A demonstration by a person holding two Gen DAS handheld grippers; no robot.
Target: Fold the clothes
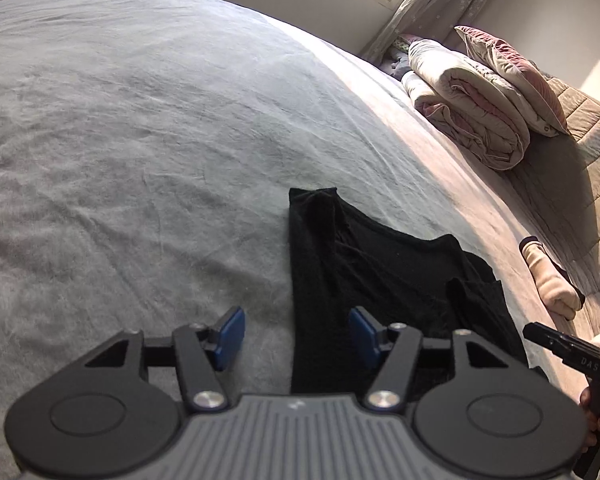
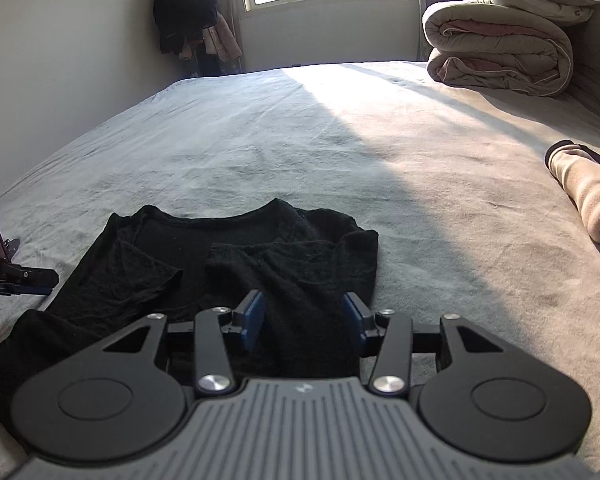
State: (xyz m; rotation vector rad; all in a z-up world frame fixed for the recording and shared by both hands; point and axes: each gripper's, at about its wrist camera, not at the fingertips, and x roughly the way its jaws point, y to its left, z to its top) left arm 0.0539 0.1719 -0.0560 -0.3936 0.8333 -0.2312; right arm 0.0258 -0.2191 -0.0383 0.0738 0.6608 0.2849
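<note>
Left tongs [image 1: 296, 338], apart, empty, straddling shirt [image 1: 380, 272] edge. Right tongs [image 2: 305, 322], apart, empty, over black shirt [image 2: 240, 264], sleeves turned inward, on bed [image 2: 340, 140]. Advice: clamp both layers, lift evenly.

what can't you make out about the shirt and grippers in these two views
- Black shirt: near hem hidden behind the right gripper body, right wrist view.
- Same shirt, left wrist view: lower part hidden behind the left gripper.
- Folded cream garment: cut off by the right edge.
</note>
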